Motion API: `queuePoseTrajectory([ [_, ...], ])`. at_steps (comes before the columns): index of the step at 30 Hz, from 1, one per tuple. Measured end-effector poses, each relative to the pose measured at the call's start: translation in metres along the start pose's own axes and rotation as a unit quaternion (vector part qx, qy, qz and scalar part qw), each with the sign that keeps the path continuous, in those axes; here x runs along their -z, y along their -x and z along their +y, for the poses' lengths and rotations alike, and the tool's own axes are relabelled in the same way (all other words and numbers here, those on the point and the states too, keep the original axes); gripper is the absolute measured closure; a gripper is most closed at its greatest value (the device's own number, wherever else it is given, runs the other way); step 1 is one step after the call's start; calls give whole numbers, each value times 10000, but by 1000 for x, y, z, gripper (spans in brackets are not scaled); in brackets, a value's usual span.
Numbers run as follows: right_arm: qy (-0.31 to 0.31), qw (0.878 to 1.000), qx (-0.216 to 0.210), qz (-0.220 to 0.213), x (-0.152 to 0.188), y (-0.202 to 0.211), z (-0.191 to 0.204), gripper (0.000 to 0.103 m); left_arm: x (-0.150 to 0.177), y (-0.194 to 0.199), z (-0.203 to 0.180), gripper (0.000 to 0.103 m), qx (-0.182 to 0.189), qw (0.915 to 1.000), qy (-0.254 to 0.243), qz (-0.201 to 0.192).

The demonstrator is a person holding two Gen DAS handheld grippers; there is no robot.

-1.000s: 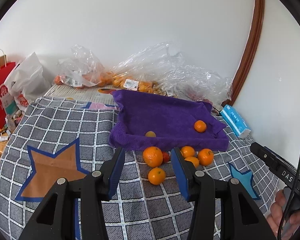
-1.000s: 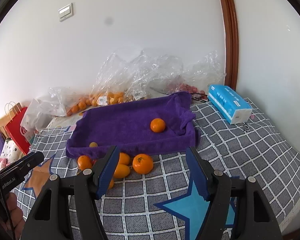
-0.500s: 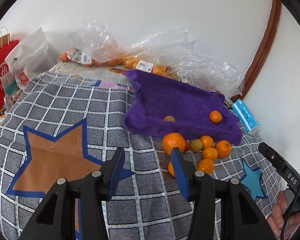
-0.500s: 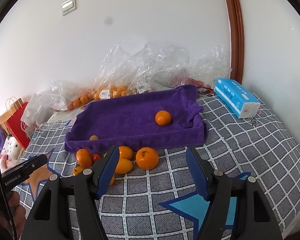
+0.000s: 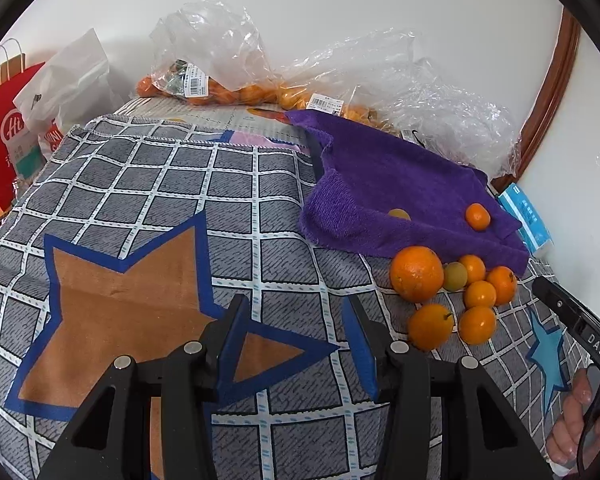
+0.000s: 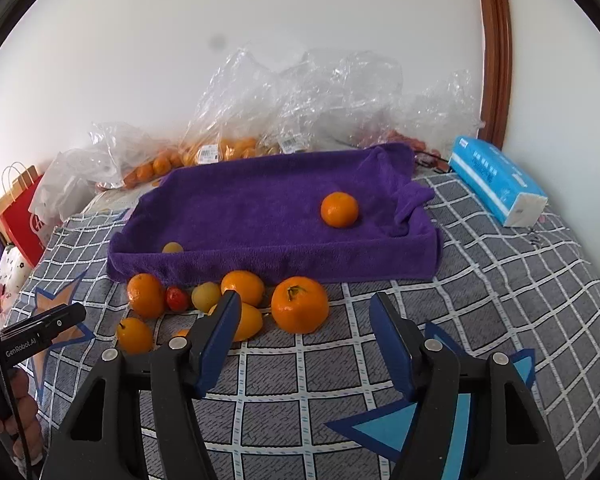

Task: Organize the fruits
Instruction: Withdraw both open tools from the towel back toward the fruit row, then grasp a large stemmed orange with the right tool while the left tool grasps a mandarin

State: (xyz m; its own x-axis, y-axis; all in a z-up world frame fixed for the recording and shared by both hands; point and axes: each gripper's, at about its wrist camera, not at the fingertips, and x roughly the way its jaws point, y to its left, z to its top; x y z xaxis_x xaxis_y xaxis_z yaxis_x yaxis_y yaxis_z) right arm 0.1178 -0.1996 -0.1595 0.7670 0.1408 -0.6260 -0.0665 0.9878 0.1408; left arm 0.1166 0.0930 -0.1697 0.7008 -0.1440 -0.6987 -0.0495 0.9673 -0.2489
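both tongs, left (image 5: 296, 336) and right (image 6: 304, 332), gape empty; the right's jaws just narrowed. centre yours over the big orange (image 6: 299, 304), then squeeze gently.

White wall (image 6: 300, 20), brown wooden door frame (image 6: 496, 52).

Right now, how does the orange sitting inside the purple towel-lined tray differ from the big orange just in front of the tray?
The orange in the tray rests on the purple towel with nothing touching it; the big orange in front sits on the checked cloth among other loose fruit. The tray orange looks smaller, though it is farther off. The front one shows a green stem on top; the tray one shows none. Both are round, orange, and ungripped.
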Motion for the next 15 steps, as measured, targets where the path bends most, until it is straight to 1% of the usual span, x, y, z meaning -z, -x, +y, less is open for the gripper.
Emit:
queuePoseTrajectory([
  [5, 31, 9999, 35, 91, 0, -11, 0, 39, 0, -2, -1, 58, 22, 10000, -30, 37],
  [10, 33, 9998, 67, 161, 3, -20, -2, 40, 0, -5, 4, 58, 33, 9998, 130, 132],
  [15, -48, 9995, 47, 314, 6, -27, -7, 43, -1, -6, 6, 56, 42, 9997, 216, 117],
])
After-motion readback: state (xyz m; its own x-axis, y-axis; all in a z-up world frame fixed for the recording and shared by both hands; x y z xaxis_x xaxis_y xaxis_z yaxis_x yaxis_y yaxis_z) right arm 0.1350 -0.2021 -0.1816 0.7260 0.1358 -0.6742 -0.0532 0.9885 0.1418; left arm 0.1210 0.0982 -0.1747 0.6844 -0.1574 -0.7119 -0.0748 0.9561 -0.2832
